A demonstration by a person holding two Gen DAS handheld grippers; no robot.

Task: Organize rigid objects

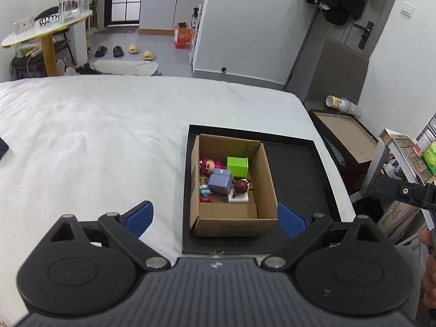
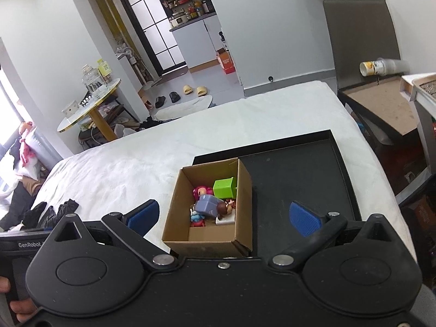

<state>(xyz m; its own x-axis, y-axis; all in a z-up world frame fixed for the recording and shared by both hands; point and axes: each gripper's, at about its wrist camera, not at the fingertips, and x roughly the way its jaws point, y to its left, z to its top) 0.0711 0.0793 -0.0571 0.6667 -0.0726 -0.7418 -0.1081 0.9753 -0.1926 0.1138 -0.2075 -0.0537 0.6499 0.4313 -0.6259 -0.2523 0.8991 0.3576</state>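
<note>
An open cardboard box stands in the left part of a black tray on the white bed. Inside lie a green cube, a purple block, a pink-haired figure, a brown-haired figure on a white base and a small blue-red toy. My left gripper is open and empty, above the box's near wall. In the right wrist view the box and tray show too; my right gripper is open and empty over the box.
The white bed spreads to the left. A dark wooden side table with a tipped cup stands right of the bed. Dark clothes lie on the bed's left. A round table and slippers are beyond.
</note>
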